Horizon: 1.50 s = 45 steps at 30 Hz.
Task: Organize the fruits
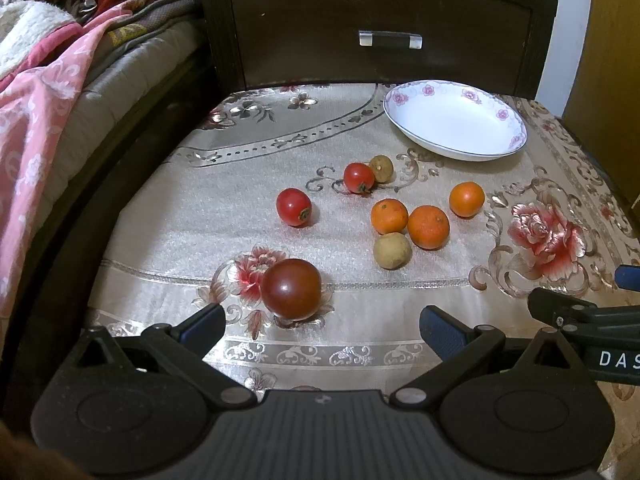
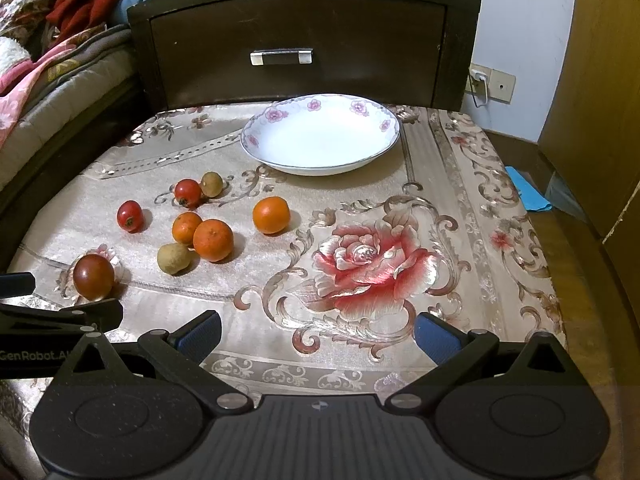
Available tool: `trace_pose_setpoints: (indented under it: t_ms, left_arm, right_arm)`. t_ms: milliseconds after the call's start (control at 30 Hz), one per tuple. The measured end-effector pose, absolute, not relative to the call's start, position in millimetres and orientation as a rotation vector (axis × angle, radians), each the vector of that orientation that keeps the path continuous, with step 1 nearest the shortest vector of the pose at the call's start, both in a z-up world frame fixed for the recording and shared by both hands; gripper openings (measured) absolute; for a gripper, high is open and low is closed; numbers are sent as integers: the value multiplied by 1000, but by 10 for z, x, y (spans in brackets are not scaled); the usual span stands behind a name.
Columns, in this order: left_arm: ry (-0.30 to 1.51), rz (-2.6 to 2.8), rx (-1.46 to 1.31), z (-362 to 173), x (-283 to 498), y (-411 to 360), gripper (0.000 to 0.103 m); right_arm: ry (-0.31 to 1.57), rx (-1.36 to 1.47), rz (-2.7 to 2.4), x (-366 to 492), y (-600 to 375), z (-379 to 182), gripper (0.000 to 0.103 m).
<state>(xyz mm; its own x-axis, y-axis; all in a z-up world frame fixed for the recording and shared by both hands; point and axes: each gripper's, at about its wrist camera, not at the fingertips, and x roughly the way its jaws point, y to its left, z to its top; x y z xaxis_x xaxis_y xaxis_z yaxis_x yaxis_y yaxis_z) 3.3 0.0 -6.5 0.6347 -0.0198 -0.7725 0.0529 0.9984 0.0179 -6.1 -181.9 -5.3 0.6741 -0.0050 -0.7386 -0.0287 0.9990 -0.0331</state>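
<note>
White floral-rimmed plate (image 2: 320,140) at the worktop's (image 2: 460,220) far edge, holding nothing. Near its left lie three tomatoes (image 1: 293,207), three oranges (image 2: 271,215) and two longans (image 1: 392,250). Left tongs (image 1: 322,326) and right tongs (image 2: 318,336) both gape wide, gripping nothing.

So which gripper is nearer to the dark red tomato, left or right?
Left. The left gripper is open just before the dark red tomato; the right gripper is open farther to its right, over the rose pattern.

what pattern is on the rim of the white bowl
Pink flowers spaced around the rim of the shallow white ceramic bowl; its inside is plain white. Clearest in the right wrist view.
</note>
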Motion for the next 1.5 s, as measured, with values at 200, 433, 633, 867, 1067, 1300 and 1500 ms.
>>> trace_pose_setpoints:
  t_ms: [200, 433, 633, 867, 1067, 1300, 1500]
  left_arm:
    - [881, -41, 40, -67, 30, 0, 103]
    - [882, -41, 40, -67, 31, 3, 103]
    - [882, -43, 41, -76, 24, -2, 103]
    - [887, -45, 43, -110, 24, 1, 103]
    - [890, -49, 36, -137, 47, 14, 103]
    - [899, -54, -10, -150, 133, 91, 103]
    - [882, -38, 11, -143, 201, 136, 103]
  right_arm:
    - [833, -41, 13, -58, -1824, -57, 96]
    - [835, -40, 14, -53, -1834, -65, 96]
    - [836, -41, 14, -52, -1826, -78, 96]
    - [847, -39, 20, -36, -1829, -111, 96]
    - [862, -38, 31, -10, -1810, -141, 96]
    - [872, -38, 84, 108, -1783, -131, 93]
    - [865, -37, 193, 287, -1738, -105, 87]
